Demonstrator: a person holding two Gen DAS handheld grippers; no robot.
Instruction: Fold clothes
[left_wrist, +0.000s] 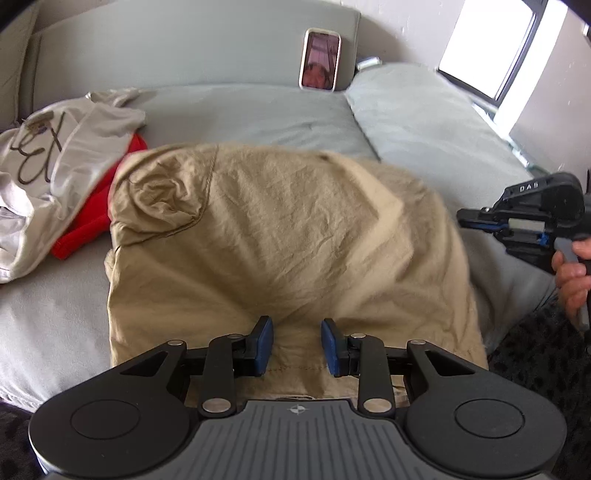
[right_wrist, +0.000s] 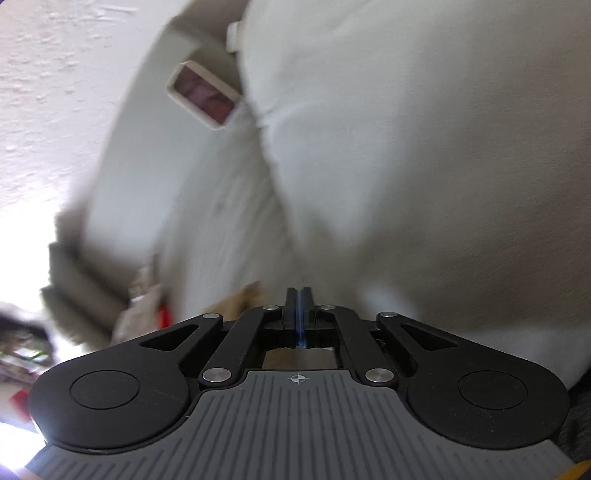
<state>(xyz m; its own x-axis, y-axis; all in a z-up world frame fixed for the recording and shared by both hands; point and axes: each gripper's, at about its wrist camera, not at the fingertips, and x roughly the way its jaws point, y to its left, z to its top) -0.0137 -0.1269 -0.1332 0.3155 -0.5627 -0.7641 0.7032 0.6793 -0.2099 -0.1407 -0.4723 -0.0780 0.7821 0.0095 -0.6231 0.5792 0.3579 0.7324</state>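
A tan garment (left_wrist: 280, 236) lies spread at the sofa's (left_wrist: 240, 114) front edge. The left hand-held gripper (left_wrist: 297, 345) hovers over its near hem, fingers apart. The right hand-held gripper (right_wrist: 299, 314) is pressed together, holding nothing.

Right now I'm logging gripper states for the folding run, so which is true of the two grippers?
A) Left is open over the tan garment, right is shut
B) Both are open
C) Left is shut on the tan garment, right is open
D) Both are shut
A: the left gripper has a wide gap between its blue pads above the tan garment, while the right gripper has its pads pressed together.
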